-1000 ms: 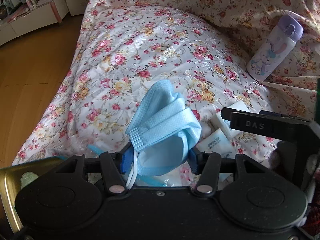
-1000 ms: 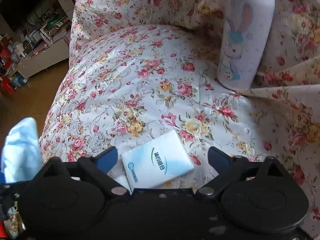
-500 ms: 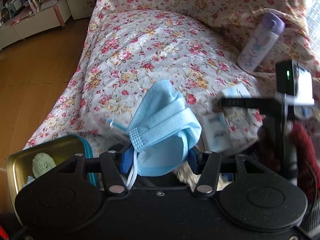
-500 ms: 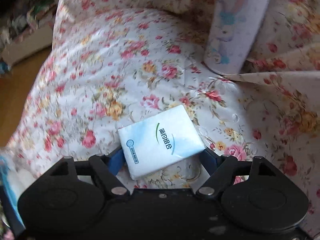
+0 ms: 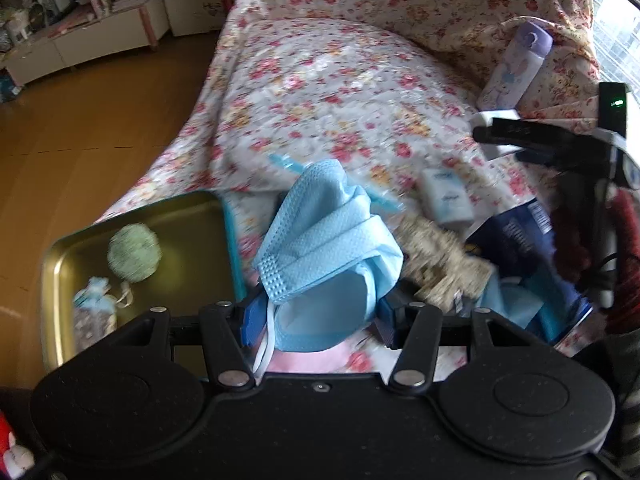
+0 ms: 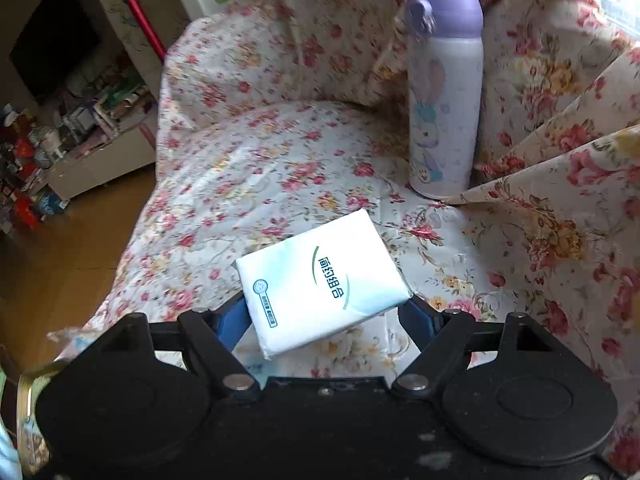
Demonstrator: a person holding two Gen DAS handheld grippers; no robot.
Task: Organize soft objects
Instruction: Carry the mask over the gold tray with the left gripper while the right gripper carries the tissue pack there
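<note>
Left hand-held gripper (image 5: 316,316) clamped on blue face mask (image 5: 324,248), carried just right of the gold tray (image 5: 132,216). Right hand-held gripper (image 6: 324,314) pinches tissue pack (image 6: 320,280) above the floral sofa (image 6: 248,184). Risk, my read: the pack is caught by its near corners and could slip free; the mask's loose folds may snag the tray rim.

1. I see a lilac-capped white bunny-print bottle (image 6: 444,92) upright against the floral-covered sofa (image 6: 280,152).
2. Wooden floor (image 5: 80,120) to the left.
3. Cluttered low white shelf (image 5: 80,40) beyond it.
</note>
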